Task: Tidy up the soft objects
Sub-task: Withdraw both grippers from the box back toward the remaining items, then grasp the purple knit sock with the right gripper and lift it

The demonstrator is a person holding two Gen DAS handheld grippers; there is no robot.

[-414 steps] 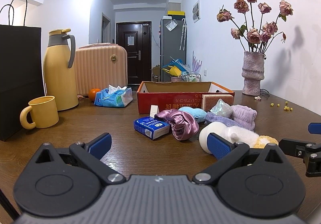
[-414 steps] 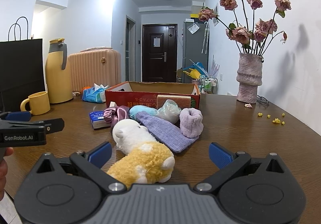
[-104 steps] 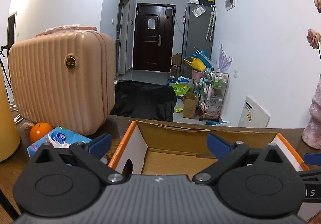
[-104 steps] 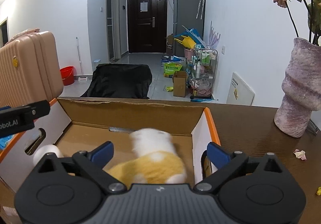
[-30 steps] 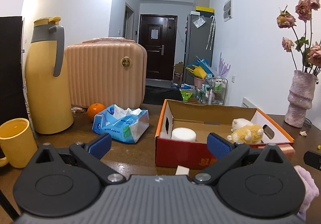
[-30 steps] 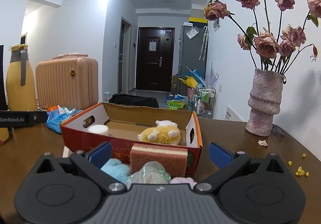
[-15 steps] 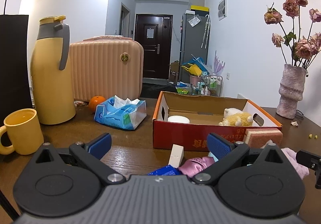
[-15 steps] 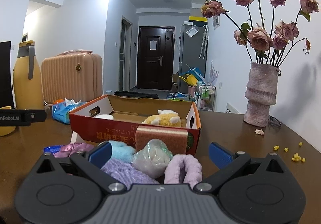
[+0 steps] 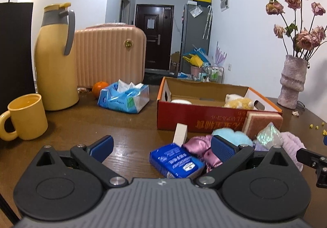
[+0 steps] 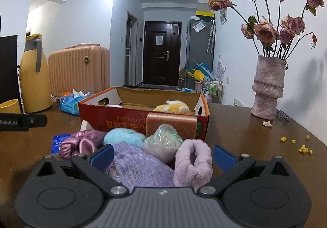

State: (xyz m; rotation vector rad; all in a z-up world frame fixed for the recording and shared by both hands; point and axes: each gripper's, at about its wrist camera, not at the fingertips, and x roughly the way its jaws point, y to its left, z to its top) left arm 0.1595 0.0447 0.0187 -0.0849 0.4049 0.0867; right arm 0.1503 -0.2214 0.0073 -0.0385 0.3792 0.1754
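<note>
Heaped on the brown wooden table (image 10: 245, 126) just in front of the red cardboard box (image 10: 130, 120): a lilac knitted cloth (image 10: 141, 168), a fluffy lilac roll (image 10: 193, 163), a pale blue fluffy puff (image 10: 123, 136), a glittery translucent pouch (image 10: 163, 142) and a pink satin scrunchie (image 10: 81, 143). Leaning against the box's front wall, an orange-pink sponge (image 10: 170, 126) with a pale yellow edge. Already inside the box: a yellow-and-white plush toy (image 10: 173, 108) toward its right end and a white round object (image 9: 180, 101) toward its left, only its top showing.

Right gripper (image 10: 162, 156) low over the near edge of the heap, jaws spread wide, empty, the knitted cloth and the lilac roll lying between the blue pads; contact impossible to tell. Left gripper (image 9: 161, 147) likewise released and empty, hovering low to the left of the heap, with a blue tissue packet (image 9: 175, 160) and the scrunchie (image 9: 201, 149) between its fingers and a small cream block (image 9: 180, 134) standing upright just beyond.

Farther out on the table: a blue pack of wipes (image 9: 124, 97), an orange (image 9: 99, 87), a yellow thermos jug (image 9: 56, 58), a yellow mug (image 9: 26, 116) and a peach ribbed suitcase (image 9: 110, 56) to the left; a pink textured vase (image 10: 268, 87) of dried roses (image 10: 267, 30) to the right, with fallen yellow bits (image 10: 302, 147) near it.
</note>
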